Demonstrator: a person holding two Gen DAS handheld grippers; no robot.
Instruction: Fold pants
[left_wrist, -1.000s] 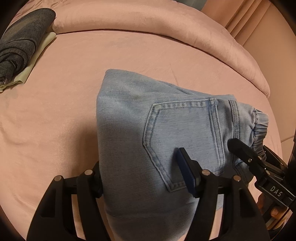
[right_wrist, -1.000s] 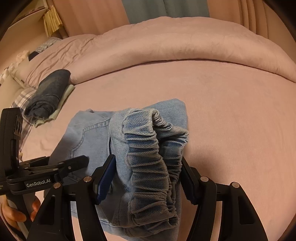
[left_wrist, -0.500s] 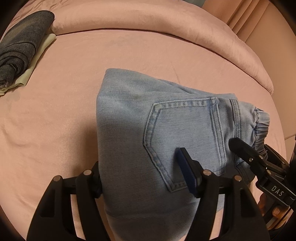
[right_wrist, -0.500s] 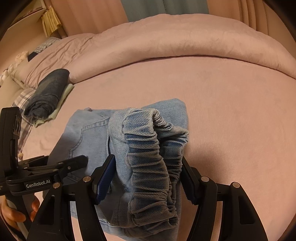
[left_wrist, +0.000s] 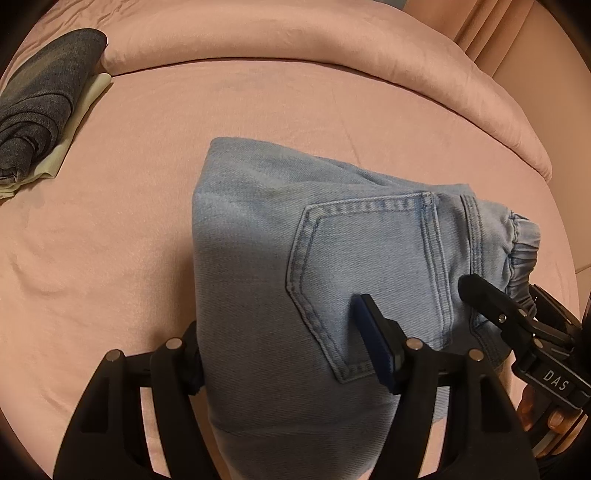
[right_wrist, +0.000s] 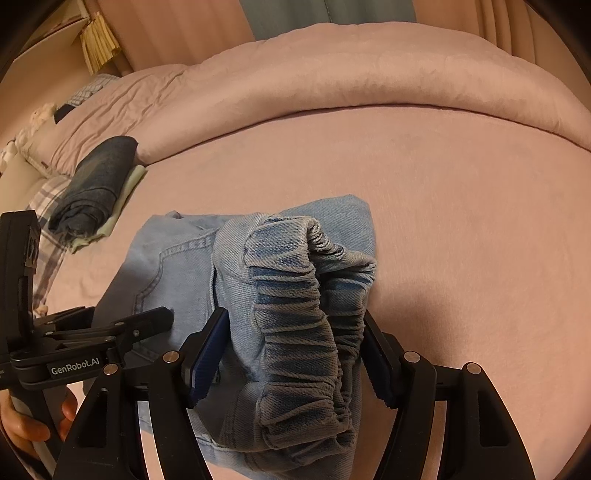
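Light blue denim pants (left_wrist: 258, 240) lie folded in a thick bundle on the pink bed sheet (left_wrist: 129, 184), back pocket (left_wrist: 369, 258) up. My left gripper (left_wrist: 280, 325) is shut on the bundle's near end: one finger is tucked behind the folded left edge, the other rests on the pocket. In the right wrist view my right gripper (right_wrist: 295, 317) is shut on the bunched elastic waistband (right_wrist: 288, 266), a blue pad against each side. Each gripper also shows in the other's view: the right gripper (left_wrist: 502, 291) and the left gripper (right_wrist: 125, 314).
A folded dark denim garment (left_wrist: 44, 92) sits on a pale cloth at the far left (right_wrist: 96, 177). A rolled pink quilt (right_wrist: 369, 74) runs along the back of the bed. A hand (right_wrist: 22, 428) holds the left gripper's handle.
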